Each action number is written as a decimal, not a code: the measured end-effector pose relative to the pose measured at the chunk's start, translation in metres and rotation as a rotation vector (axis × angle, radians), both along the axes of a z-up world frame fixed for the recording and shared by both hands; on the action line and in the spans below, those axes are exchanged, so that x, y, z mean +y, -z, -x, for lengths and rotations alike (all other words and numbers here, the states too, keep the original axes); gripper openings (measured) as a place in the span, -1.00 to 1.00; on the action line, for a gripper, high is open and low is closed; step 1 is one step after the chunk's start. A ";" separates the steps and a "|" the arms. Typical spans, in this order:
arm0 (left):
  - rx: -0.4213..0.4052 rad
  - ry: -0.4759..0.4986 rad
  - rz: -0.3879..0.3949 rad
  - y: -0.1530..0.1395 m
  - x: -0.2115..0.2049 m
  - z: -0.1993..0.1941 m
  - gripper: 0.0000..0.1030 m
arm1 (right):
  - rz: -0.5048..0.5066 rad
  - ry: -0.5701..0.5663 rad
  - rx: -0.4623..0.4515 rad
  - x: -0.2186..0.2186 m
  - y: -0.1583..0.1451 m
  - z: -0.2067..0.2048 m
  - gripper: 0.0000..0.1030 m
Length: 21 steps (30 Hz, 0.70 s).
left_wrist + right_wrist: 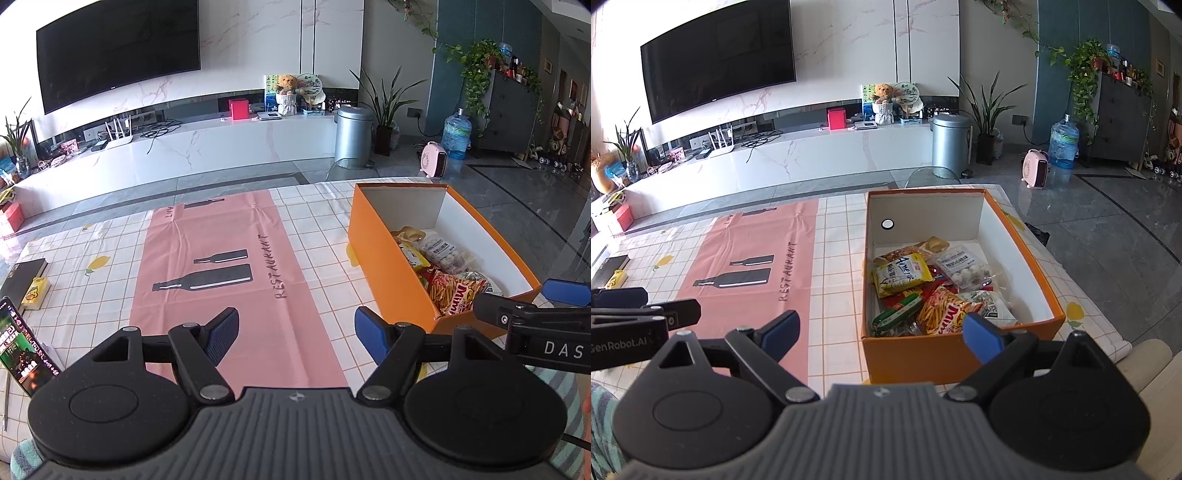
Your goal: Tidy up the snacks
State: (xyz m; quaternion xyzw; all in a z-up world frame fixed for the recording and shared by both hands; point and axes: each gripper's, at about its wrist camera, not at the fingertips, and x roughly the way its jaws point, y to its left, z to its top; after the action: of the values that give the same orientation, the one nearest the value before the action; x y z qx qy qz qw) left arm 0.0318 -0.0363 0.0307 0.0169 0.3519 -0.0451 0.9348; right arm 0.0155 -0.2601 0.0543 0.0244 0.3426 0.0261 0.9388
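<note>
Both the left gripper [295, 334] and right gripper [882, 330] hung released near the orange box [955, 360], snacks [942, 291] all inside; packing looked finished, with nothing apparently left to fetch.

A pink mat [236, 266] printed with black bottles and "RESTAURANT" lies on the checked desk cloth [314, 236] straight ahead of the left claw. Left of that claw, a lit phone [26, 347] leans at the desk edge, with a small yellow box [35, 293] and a dark book [24, 277] beyond it. Far ahead hang a television [716, 59], a teddy bear [882, 92] and a grey bin [951, 142].
</note>
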 end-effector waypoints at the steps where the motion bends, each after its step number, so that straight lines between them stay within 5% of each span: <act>1: 0.000 0.000 0.000 0.000 0.000 0.000 0.63 | 0.000 0.000 0.000 0.000 0.000 0.000 0.79; 21: -0.003 -0.012 0.016 -0.001 0.004 0.001 0.63 | 0.006 -0.008 -0.004 0.002 -0.001 0.000 0.80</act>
State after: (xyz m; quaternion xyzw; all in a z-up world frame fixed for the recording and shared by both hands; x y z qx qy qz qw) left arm 0.0310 -0.0322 0.0313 0.0074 0.3503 -0.0420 0.9357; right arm 0.0155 -0.2583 0.0550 0.0203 0.3408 0.0289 0.9395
